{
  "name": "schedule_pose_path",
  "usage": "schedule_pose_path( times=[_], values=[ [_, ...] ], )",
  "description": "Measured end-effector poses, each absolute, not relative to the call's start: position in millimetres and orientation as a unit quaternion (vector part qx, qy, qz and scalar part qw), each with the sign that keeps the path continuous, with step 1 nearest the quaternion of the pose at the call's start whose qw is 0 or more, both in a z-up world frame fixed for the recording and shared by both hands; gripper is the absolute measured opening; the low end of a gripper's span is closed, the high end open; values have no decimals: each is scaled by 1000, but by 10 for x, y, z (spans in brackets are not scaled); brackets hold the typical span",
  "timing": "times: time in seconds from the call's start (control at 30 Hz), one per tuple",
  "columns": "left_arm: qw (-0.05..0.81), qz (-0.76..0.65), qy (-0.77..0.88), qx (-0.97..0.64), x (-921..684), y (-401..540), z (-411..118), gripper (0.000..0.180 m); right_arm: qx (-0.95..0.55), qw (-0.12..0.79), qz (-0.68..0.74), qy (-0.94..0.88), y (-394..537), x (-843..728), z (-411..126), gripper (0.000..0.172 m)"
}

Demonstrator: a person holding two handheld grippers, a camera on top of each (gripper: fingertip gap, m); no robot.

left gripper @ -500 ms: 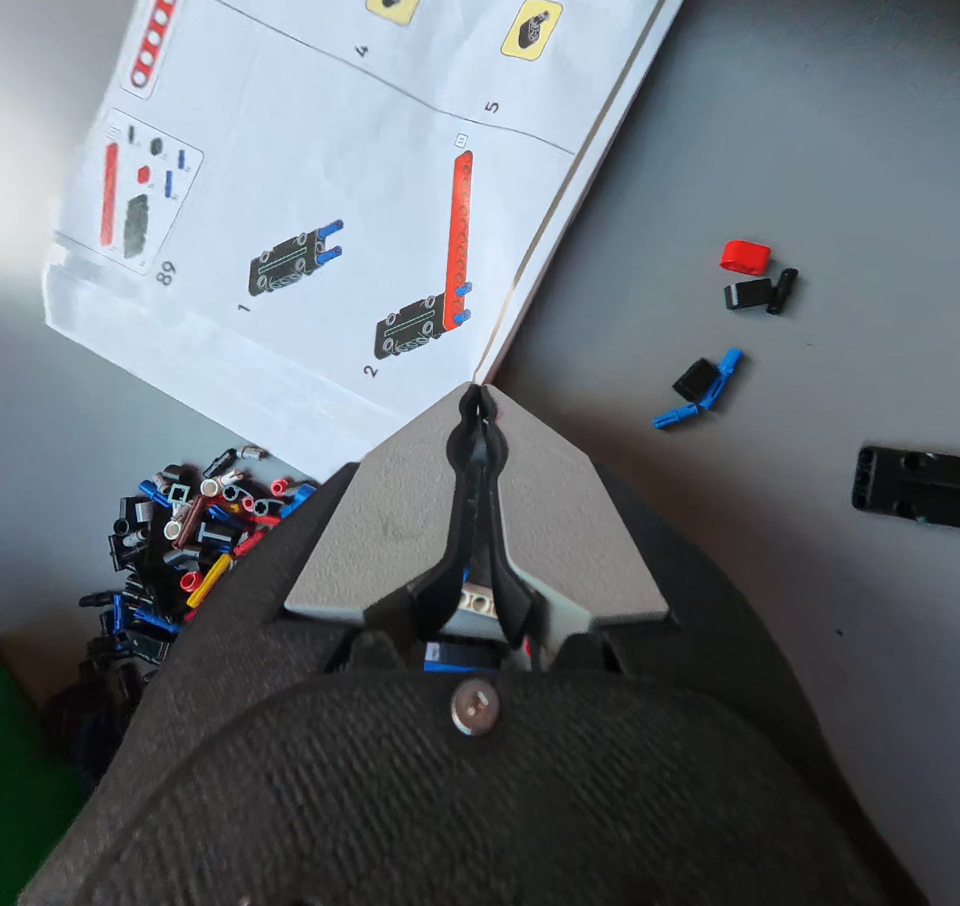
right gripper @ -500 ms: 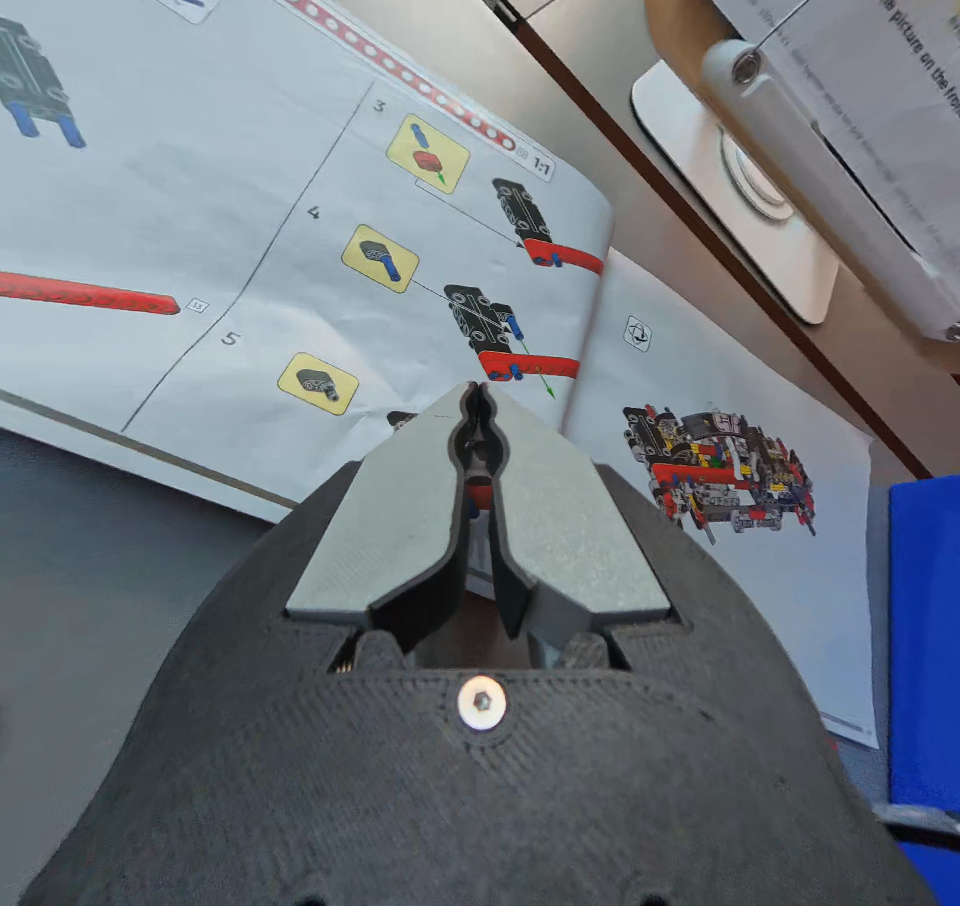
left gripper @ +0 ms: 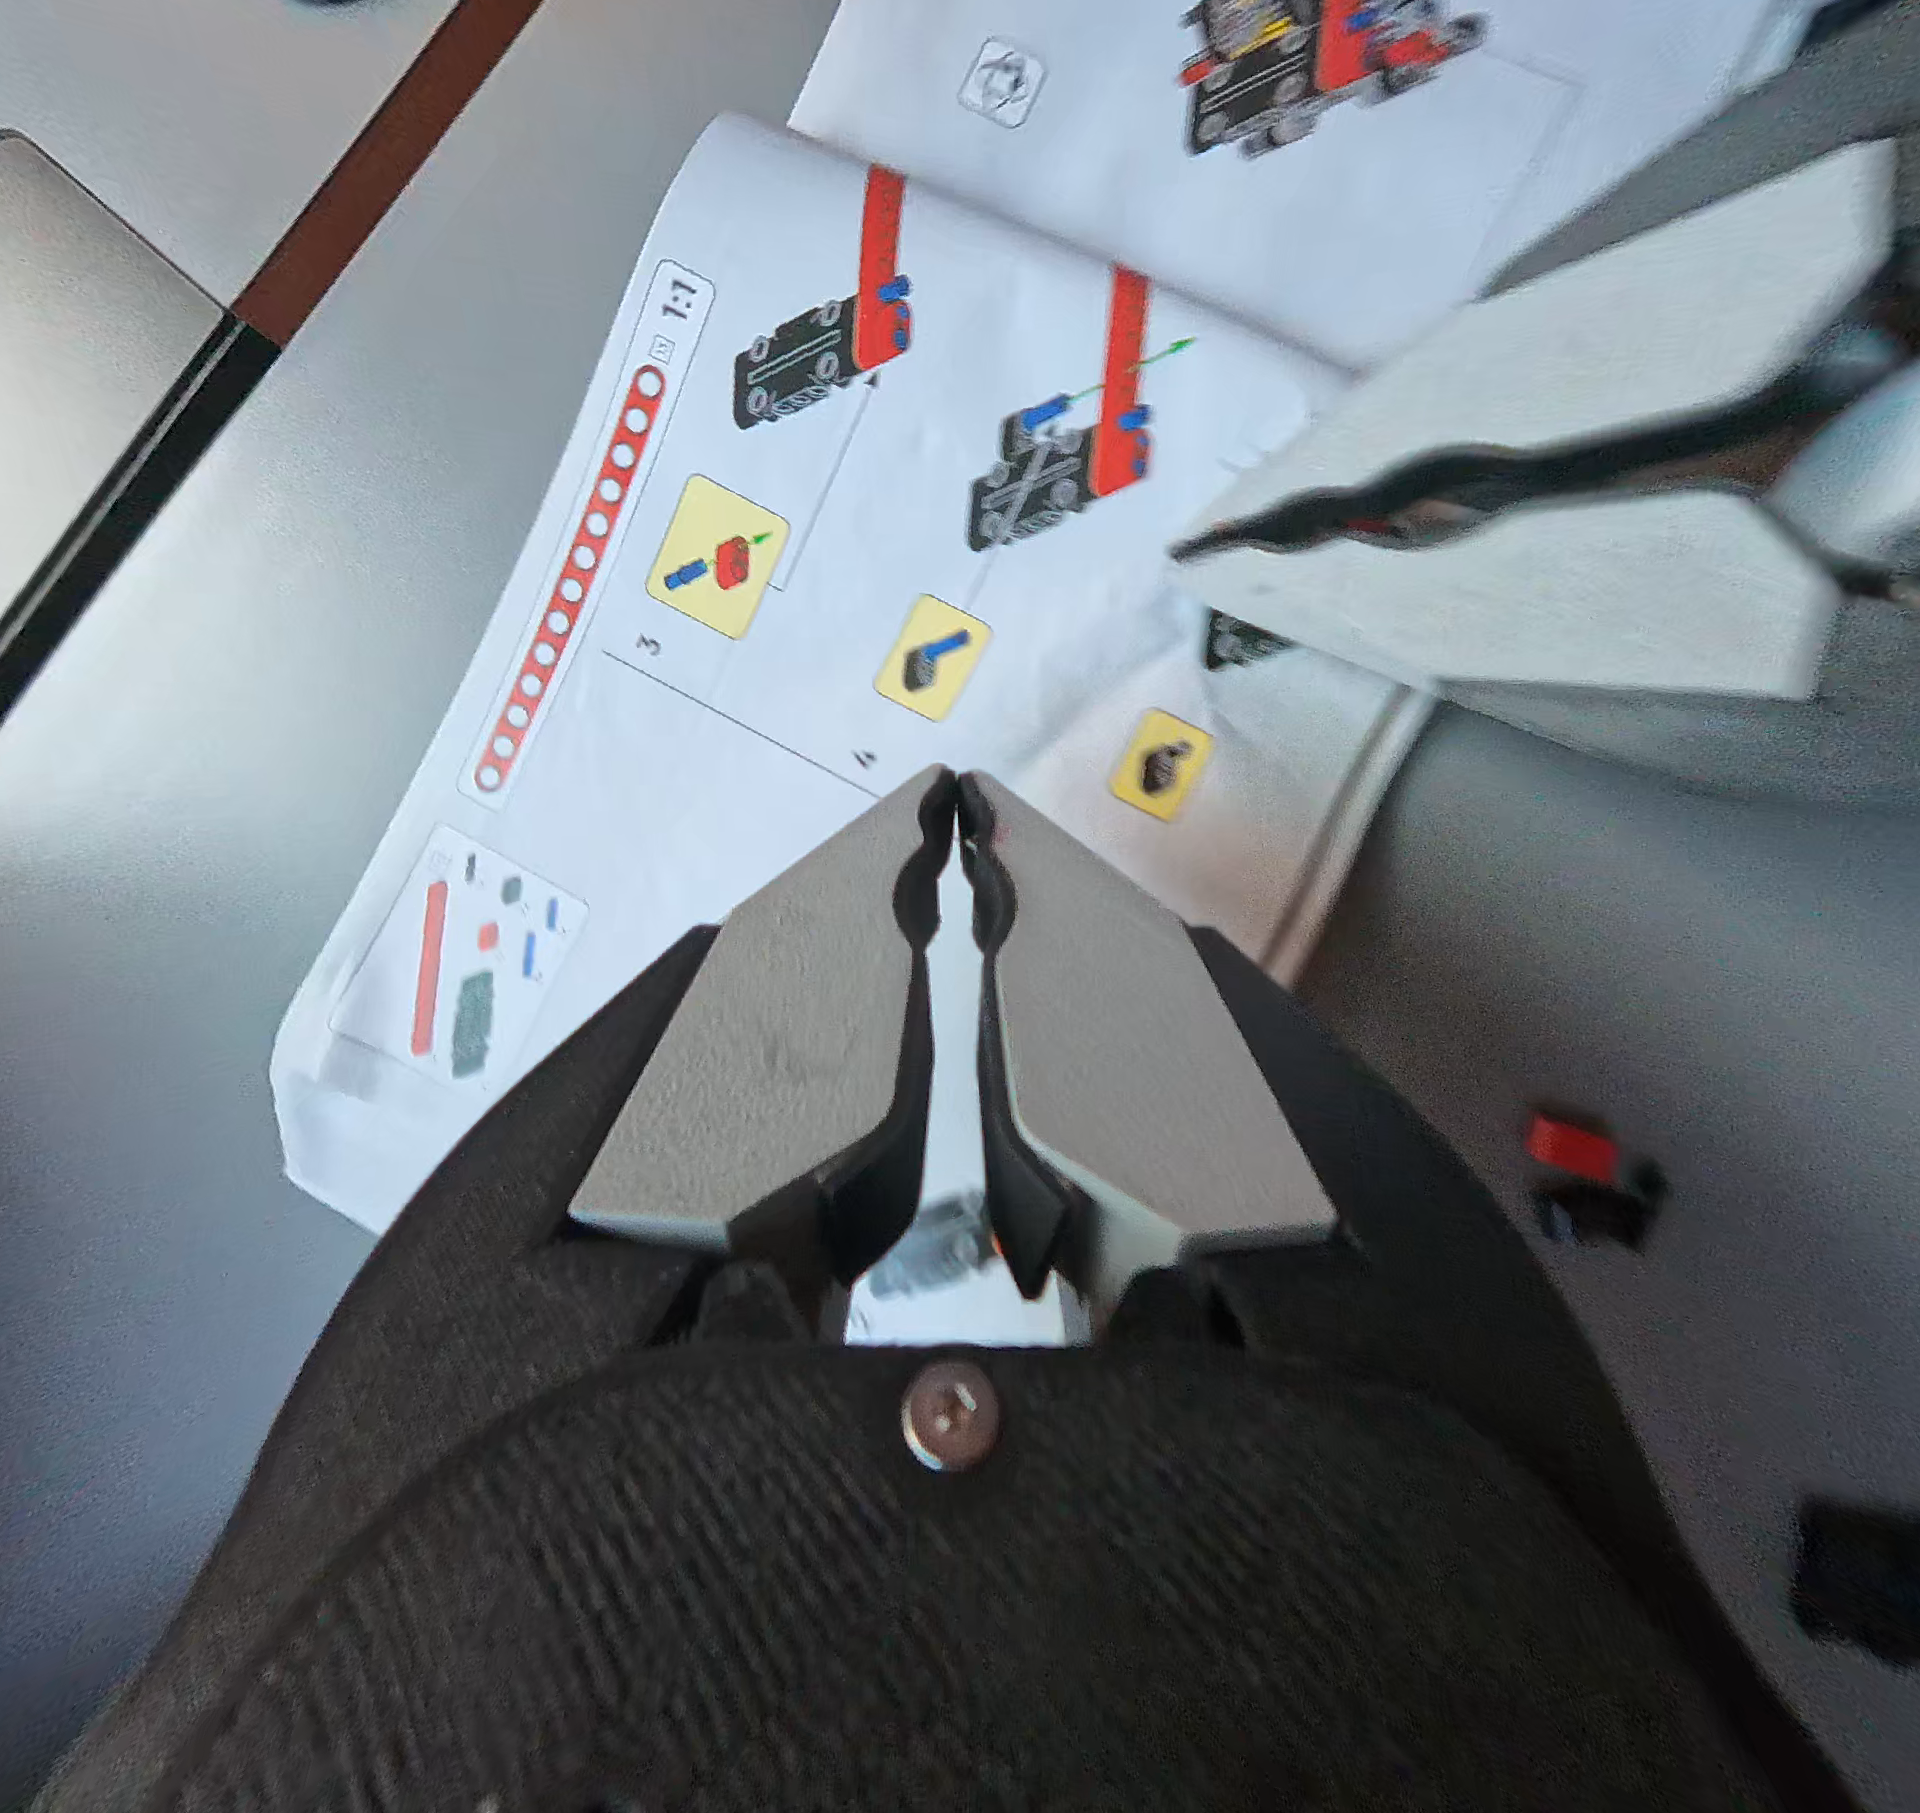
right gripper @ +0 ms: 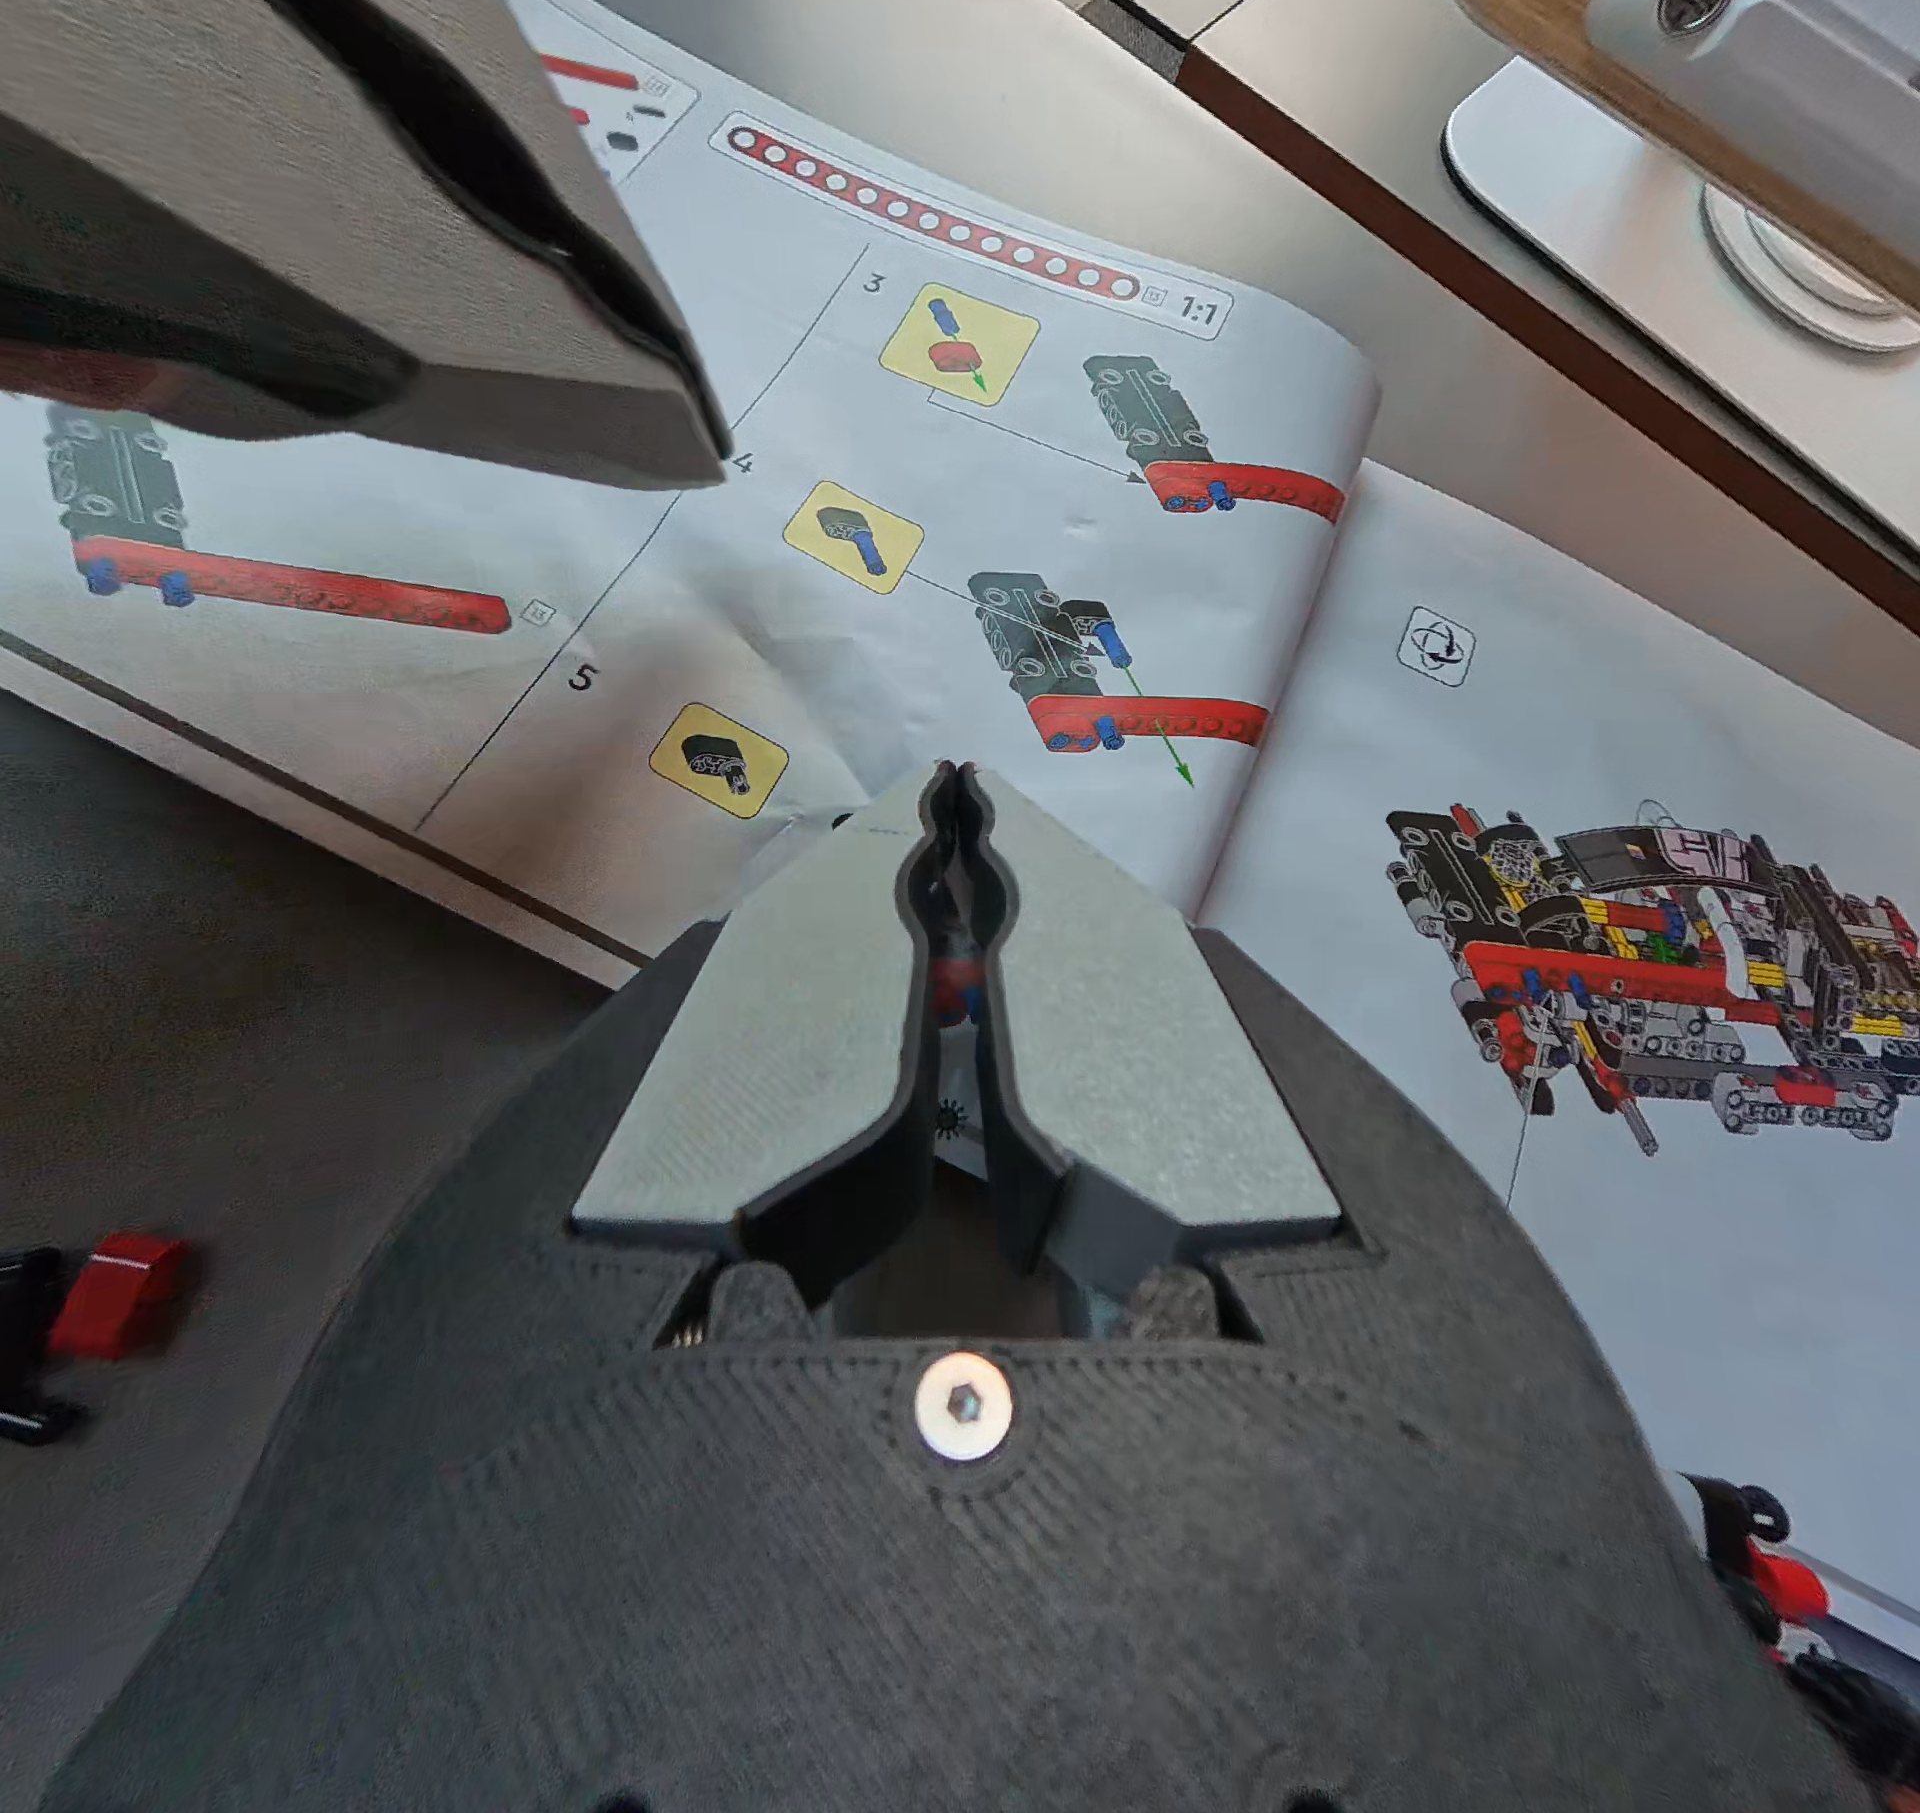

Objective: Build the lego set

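An open instruction booklet (left gripper: 727,828) lies on the grey table (left gripper: 1558,932); it also shows in the right wrist view (right gripper: 935,475). My left gripper (left gripper: 956,789) is shut with nothing between its pads and hovers over the booklet's left page. It also shows at the upper left of the right wrist view (right gripper: 707,433). My right gripper (right gripper: 956,776) is shut at the lower part of the same page. The paper creases and rises to its tips, so it pinches the page. It shows at the right of the left wrist view (left gripper: 1184,550).
A small red piece (left gripper: 1569,1145) and black pieces (left gripper: 1600,1207) lie on the table right of the booklet, as does a larger black part (left gripper: 1860,1576). A white monitor stand (right gripper: 1621,153) is at the back. More red and black pieces (right gripper: 1777,1576) lie at the lower right.
My left gripper has swung from the booklet's near edge up over the page, close to the right gripper, and stays shut. My right gripper stays shut; the page by its tips is now creased.
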State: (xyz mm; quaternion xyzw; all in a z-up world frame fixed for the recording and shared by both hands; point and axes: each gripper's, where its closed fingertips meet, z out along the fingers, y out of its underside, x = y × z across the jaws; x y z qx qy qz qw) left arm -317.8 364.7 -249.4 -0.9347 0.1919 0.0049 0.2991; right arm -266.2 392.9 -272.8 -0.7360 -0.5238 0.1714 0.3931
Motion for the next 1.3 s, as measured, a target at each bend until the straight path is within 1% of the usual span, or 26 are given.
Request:
schedule_pose_path(
  times=[0.1,0.17,0.27,0.3,0.4,0.53,0.63,0.77,0.83,0.93,1.07,1.2,1.3],
  values=[
    [259,42,194,-945,-3348,3794,-2781,0,-736,386,186,-524,3921,-2665,-2726,0],
    [263,42,198,-943,-3365,3816,-2805,0,-736,393,215,-508,3922,-2665,-2656,0],
    [248,65,208,-944,-3434,3750,-2806,0,-744,473,237,-407,4188,-2489,-2359,0],
    [250,72,211,-942,-3450,3741,-2805,0,-758,474,219,-391,4286,-2409,-2389,0],
    [260,72,210,-940,-3467,3731,-2803,0,-793,433,175,-391,4413,-2316,-2587,0],
    [275,66,204,-937,-3468,3732,-2800,0,-796,446,112,-394,4559,-2237,-2616,0],
    [277,69,208,-935,-3467,3732,-2799,0,-787,436,129,-417,4479,-2375,-2599,0],
    [276,70,208,-936,-3474,3728,-2796,0,-804,375,159,-432,4432,-2513,-2711,0],
    [277,83,209,-934,-3515,3720,-2791,0,-802,362,188,-437,4412,-2542,-2717,0],
    [289,74,201,-933,-3536,3715,-2793,0,-790,375,204,-439,4396,-2544,-2717,0],
    [290,62,181,-938,-3572,3751,-2771,0,-771,384,172,-479,4363,-2582,-2725,0],
    [321,50,189,-927,-3404,3941,-2663,0,-737,409,129,-522,4324,-2623,-2696,0],
    [290,68,200,-933,-3418,4008,-2781,0,-712,428,105,-547,4305,-2646,-2675,0]
  ],
)
